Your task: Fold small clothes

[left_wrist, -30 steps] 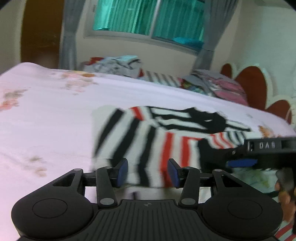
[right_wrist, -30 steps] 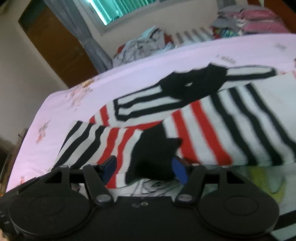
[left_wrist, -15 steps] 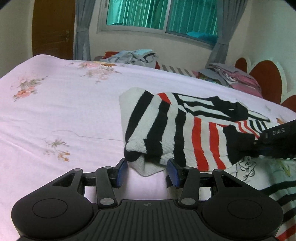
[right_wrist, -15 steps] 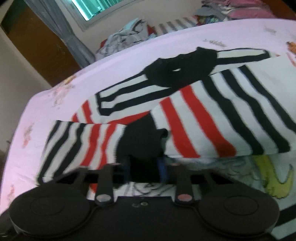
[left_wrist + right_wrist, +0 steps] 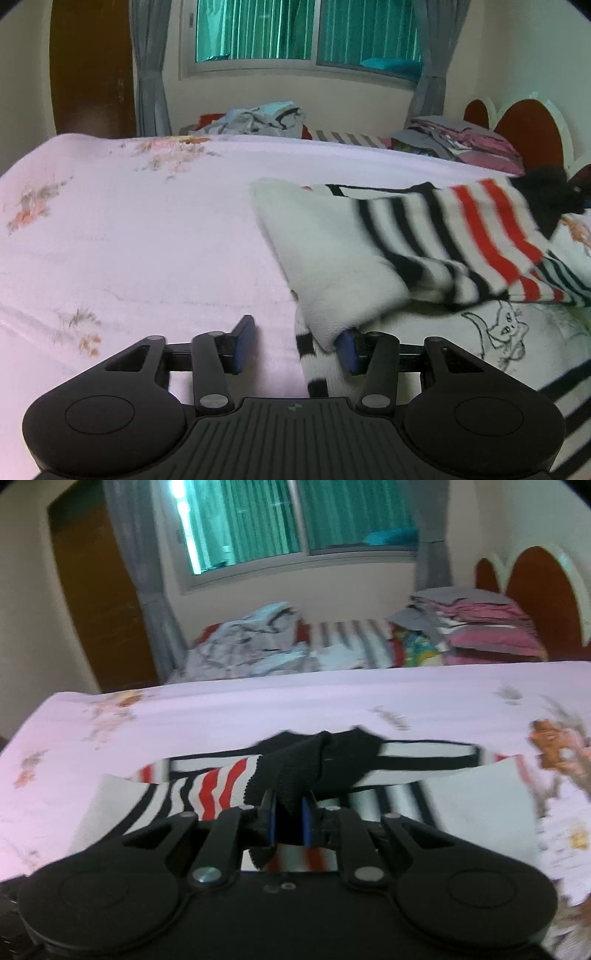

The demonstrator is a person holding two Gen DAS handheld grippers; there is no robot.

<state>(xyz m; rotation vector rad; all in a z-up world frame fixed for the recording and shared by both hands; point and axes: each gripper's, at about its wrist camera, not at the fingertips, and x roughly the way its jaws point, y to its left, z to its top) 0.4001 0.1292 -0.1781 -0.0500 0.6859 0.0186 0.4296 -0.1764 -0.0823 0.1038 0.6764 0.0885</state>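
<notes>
A black, white and red striped sweater (image 5: 461, 236) lies on the pink floral bedsheet (image 5: 147, 240), its white side (image 5: 332, 258) turned up at the left. My left gripper (image 5: 295, 345) stands open low over the sheet. The sweater's folded corner lies against its right pad (image 5: 349, 349) and the left pad is clear of cloth. My right gripper (image 5: 288, 821) is closing tight on the sleeve's black cuff (image 5: 299, 771) and holds it off the bed. The striped sleeve (image 5: 207, 790) trails to the left from the cuff.
A white garment with a cat drawing (image 5: 498, 325) lies under the sweater at the near right. A loose heap of clothes (image 5: 258, 118) and a folded stack (image 5: 461, 144) sit past the bed's far edge. A red headboard (image 5: 528, 133) stands at the right.
My right gripper shut on the black cuff and lifted it, drawing the sleeve up and across. My left gripper sank toward the sheet at the sweater's near corner, still equally open.
</notes>
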